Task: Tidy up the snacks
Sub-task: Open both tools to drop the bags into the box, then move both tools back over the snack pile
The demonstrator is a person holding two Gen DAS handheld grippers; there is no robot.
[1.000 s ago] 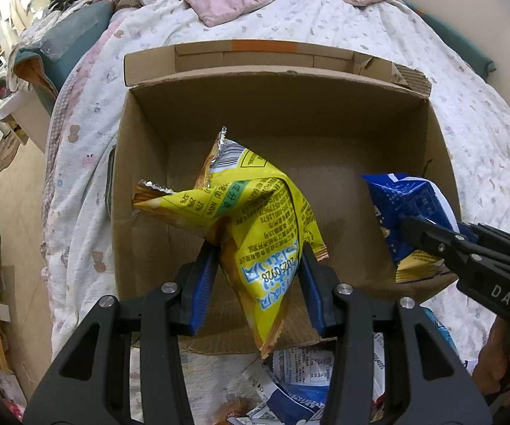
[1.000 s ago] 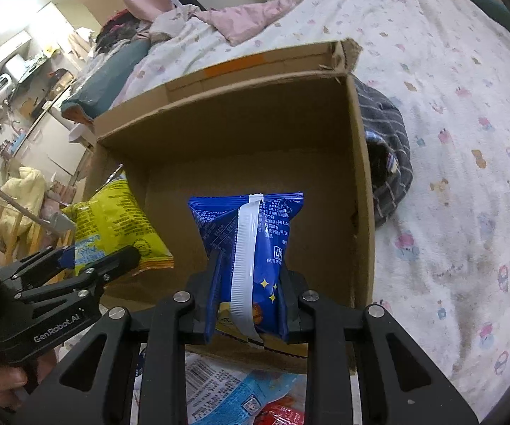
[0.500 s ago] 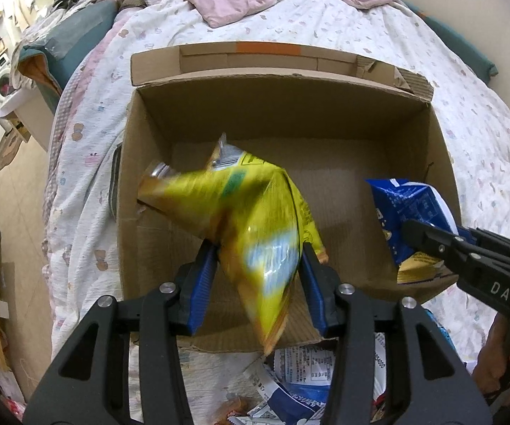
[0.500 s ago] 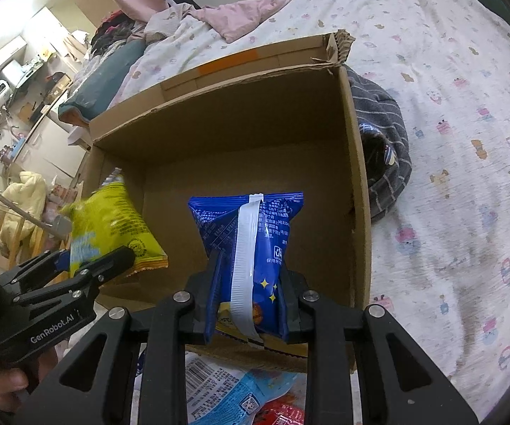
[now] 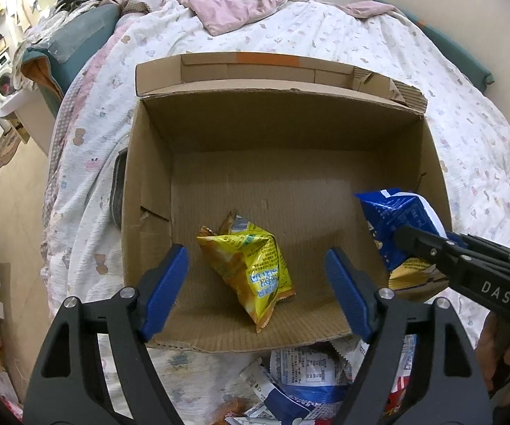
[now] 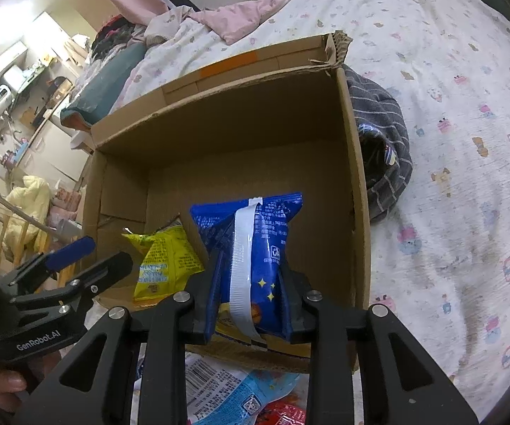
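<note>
Our crinkled yellow foil snack bag [image 5: 251, 269] now lies on the floor of the open brown cardboard box [image 5: 290, 120], long axis running from its crimped top at the far end to a corner pointing at the near wall. A second ago it hung pinched in our left claw [image 5: 258, 283], whose blue pads are spreading wide, clear of it. Our right claw [image 6: 249, 306] grips the blue foil snack bag [image 6: 255, 248] upright over the box's right side (white seam facing us). The box sits on a bed with a white patterned sheet [image 6: 467, 141].
</note>
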